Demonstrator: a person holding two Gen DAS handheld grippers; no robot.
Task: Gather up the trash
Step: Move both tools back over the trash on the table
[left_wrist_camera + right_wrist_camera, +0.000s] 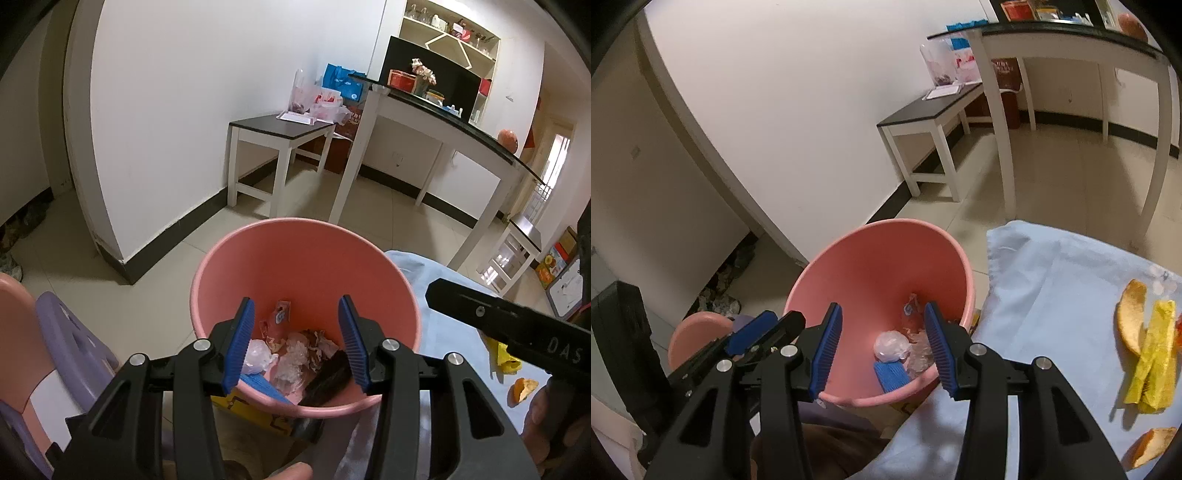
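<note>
Beside the cloth-covered table, on the tiled floor, stands the pink bin (pixel 306 266), and the trash already gathered lies at its bottom: a crumpled clear plastic bag (pixel 891 346), a blue ribbed piece (pixel 891 376), a small printed wrapper (pixel 281 312) and some dark and brownish scraps too jumbled to name. More trash waits on the pale blue cloth (pixel 1052 295): a curved orange peel (pixel 1131 321) touching a yellow foil wrapper (pixel 1154 362), with another peel piece (pixel 1152 445) near the cloth's front edge.

Both tools hang above the bin's mouth. The left gripper (pixel 297 343) has its blue pads spread apart with nothing between them, and the right gripper (pixel 882 350) is likewise parted and empty, so each seems between a drop and the next pick.

The main risk, as I judge it, lies with the remaining pieces. The peels are thin and curved, so pads closing on an edge could flip or skid them across the cloth, and a pinch too low could catch the fabric and drag it toward the bin. The foil wrapper is light and may slip out on the way over. The two tools also sit close together, so crossing paths could knock them.

Each gripper points steeply down and forward into the bin, the right one nearer the table.
</note>
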